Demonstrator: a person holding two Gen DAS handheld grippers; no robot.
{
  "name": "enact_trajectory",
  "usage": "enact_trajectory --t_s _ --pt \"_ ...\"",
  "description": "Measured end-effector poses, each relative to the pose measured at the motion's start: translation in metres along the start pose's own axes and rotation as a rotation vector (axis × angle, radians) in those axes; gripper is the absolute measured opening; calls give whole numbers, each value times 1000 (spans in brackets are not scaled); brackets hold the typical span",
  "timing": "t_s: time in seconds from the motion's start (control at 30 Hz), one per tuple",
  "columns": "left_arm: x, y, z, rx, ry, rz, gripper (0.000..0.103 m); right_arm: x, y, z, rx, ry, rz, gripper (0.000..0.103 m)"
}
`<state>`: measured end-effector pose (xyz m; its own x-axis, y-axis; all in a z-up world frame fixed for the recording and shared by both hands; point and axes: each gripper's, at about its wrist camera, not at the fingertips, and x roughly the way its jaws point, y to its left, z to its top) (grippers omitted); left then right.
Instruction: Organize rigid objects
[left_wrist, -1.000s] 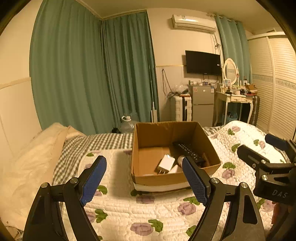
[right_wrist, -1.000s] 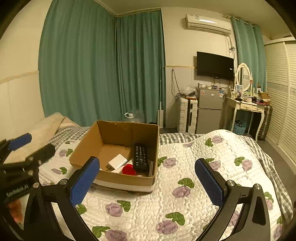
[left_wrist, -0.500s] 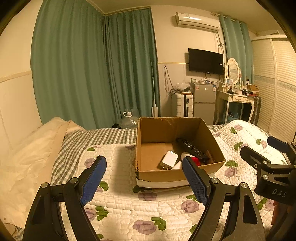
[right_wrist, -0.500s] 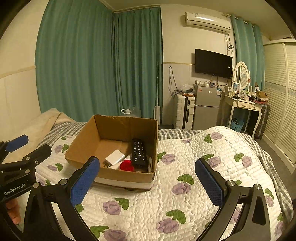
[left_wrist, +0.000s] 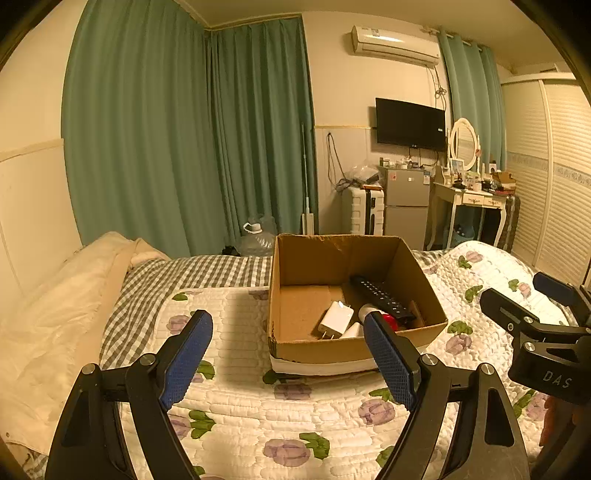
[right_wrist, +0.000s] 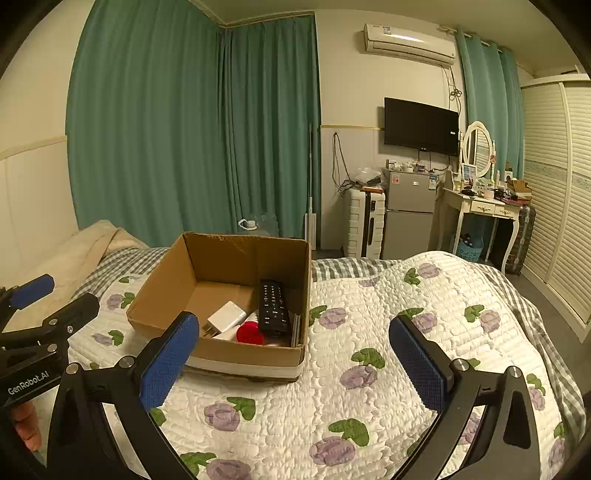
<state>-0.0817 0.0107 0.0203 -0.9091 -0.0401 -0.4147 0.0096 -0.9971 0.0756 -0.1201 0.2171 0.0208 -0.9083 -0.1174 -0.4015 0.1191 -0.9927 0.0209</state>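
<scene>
Both the left gripper (left_wrist: 288, 363) and the right gripper (right_wrist: 297, 360) are held wide apart and empty above the quilt (right_wrist: 369, 369). A remote (right_wrist: 273, 306), charger (right_wrist: 225, 317) and red item (right_wrist: 249, 332) are already gathered in the cardboard box (right_wrist: 166, 295); nothing loose is seen on the quilt, so the task is judged nearly complete.

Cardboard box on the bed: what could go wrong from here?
The cardboard box sits on a soft quilt, so pressing it could tip it. The remote leans over other items and may slide if disturbed. Both grippers, left and right, are open and hold nothing.
</scene>
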Motion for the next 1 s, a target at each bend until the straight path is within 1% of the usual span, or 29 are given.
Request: enact_trajectory --t_s 1.0 --pt "1 -4 -2 -1 7 -14 86 4 -1 -1 7 12 -16 103"
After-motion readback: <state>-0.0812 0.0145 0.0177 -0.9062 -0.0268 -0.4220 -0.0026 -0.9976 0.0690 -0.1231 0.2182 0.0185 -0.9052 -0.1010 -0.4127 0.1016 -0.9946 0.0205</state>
